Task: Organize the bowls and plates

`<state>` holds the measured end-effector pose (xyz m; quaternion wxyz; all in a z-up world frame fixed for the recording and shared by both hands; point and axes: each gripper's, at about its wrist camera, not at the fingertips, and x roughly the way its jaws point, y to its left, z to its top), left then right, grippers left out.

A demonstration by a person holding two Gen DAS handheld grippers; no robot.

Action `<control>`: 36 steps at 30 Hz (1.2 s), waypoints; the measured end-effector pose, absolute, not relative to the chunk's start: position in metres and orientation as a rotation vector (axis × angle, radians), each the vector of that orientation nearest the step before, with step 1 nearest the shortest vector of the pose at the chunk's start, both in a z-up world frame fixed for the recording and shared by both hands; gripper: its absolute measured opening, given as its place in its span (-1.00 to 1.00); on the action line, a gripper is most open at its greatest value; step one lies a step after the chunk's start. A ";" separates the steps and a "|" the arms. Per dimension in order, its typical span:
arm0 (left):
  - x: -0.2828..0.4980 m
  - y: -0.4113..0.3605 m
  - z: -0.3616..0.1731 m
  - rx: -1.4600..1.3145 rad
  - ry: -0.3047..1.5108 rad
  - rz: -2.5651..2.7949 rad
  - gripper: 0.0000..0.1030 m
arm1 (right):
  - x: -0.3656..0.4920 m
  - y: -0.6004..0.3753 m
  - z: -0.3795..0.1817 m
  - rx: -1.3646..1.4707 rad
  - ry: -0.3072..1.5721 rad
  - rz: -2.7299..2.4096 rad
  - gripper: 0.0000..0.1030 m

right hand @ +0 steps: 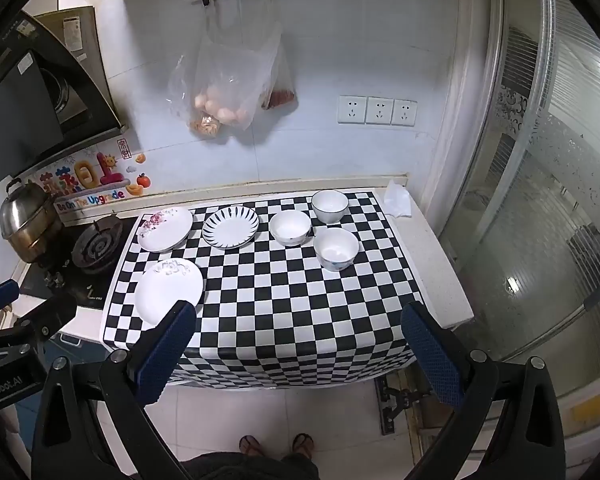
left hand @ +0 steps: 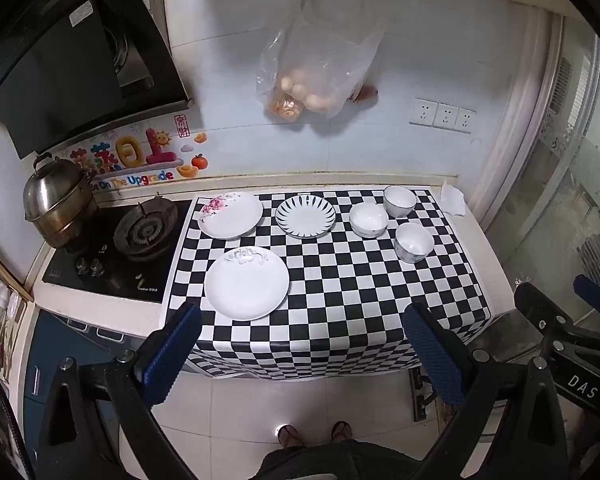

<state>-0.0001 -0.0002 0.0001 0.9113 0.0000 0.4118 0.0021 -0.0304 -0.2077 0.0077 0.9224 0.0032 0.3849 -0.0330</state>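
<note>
Three plates lie on the checkered cloth: a white plate at the front left, a pink-flower plate behind it, and a blue-striped plate at mid back. Three white bowls stand at the right: one at the back, one in the middle, one nearer. The same plates and bowls show in the right wrist view. My left gripper and right gripper are open and empty, held well above the counter's front edge.
A gas hob with a steel pot is left of the cloth. A range hood hangs above it. A plastic bag of eggs hangs on the wall. A crumpled tissue lies at the back right. A glass door is at the right.
</note>
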 end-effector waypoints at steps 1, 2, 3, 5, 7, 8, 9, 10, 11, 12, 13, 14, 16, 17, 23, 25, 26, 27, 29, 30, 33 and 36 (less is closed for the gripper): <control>0.000 0.000 0.000 -0.001 0.850 0.003 1.00 | -0.031 -0.208 0.008 0.003 0.791 -0.070 1.00; -0.001 -0.001 0.000 -0.002 0.851 0.002 1.00 | -0.031 -0.208 0.008 0.002 0.790 -0.071 1.00; -0.001 -0.001 0.001 -0.001 0.850 0.001 1.00 | -0.032 -0.208 0.008 0.001 0.791 -0.073 1.00; -0.001 -0.001 0.001 -0.007 0.852 -0.001 1.00 | -0.031 -0.209 0.008 0.003 0.793 -0.077 1.00; -0.001 0.000 0.000 -0.009 0.853 -0.001 1.00 | -0.030 -0.209 0.007 0.005 0.794 -0.079 1.00; -0.002 -0.001 0.001 -0.008 0.852 0.000 1.00 | -0.029 -0.209 0.007 0.004 0.794 -0.080 1.00; -0.001 0.000 0.000 -0.010 0.854 0.000 1.00 | -0.029 -0.209 0.007 0.004 0.793 -0.080 1.00; -0.001 -0.002 0.000 -0.009 0.854 0.001 1.00 | -0.035 -0.211 0.010 0.005 0.782 -0.073 1.00; 0.000 -0.006 0.000 -0.009 0.854 0.001 1.00 | -0.033 -0.210 0.010 0.005 0.781 -0.072 1.00; 0.000 -0.004 0.000 -0.009 0.855 0.000 1.00 | -0.031 -0.209 0.009 0.006 0.780 -0.072 1.00; 0.000 -0.005 0.000 -0.010 0.855 0.000 1.00 | -0.028 -0.208 0.008 0.006 0.780 -0.071 1.00; 0.000 -0.005 0.000 -0.011 0.856 0.001 1.00 | -0.033 -0.212 0.011 0.008 0.775 -0.070 1.00; -0.001 -0.006 0.000 -0.011 0.855 -0.004 1.00 | -0.034 -0.212 0.010 0.007 0.774 -0.073 1.00; -0.001 -0.008 0.000 -0.009 0.857 -0.003 1.00 | -0.034 -0.213 0.010 0.006 0.776 -0.072 1.00; 0.000 -0.008 -0.002 -0.012 0.854 -0.003 1.00 | -0.033 -0.213 0.010 0.005 0.774 -0.075 1.00; 0.001 -0.008 0.001 -0.012 0.855 -0.003 1.00 | -0.032 -0.213 0.011 0.006 0.776 -0.074 1.00; 0.001 -0.008 0.001 -0.013 0.857 -0.003 1.00 | -0.032 -0.214 0.010 0.007 0.777 -0.075 1.00; 0.000 -0.008 0.001 -0.013 0.856 -0.004 1.00 | -0.033 -0.212 0.010 0.005 0.774 -0.075 1.00; 0.000 -0.010 0.001 -0.010 0.857 -0.004 1.00 | -0.033 -0.212 0.010 0.005 0.774 -0.075 1.00; 0.000 -0.010 0.000 -0.010 0.857 -0.004 1.00 | -0.033 -0.212 0.009 0.005 0.774 -0.075 1.00; 0.000 -0.009 -0.001 -0.011 0.856 -0.003 1.00 | -0.033 -0.213 0.010 0.004 0.774 -0.074 1.00; 0.000 -0.011 0.000 -0.011 0.854 -0.002 1.00 | -0.032 -0.213 0.010 0.004 0.774 -0.073 1.00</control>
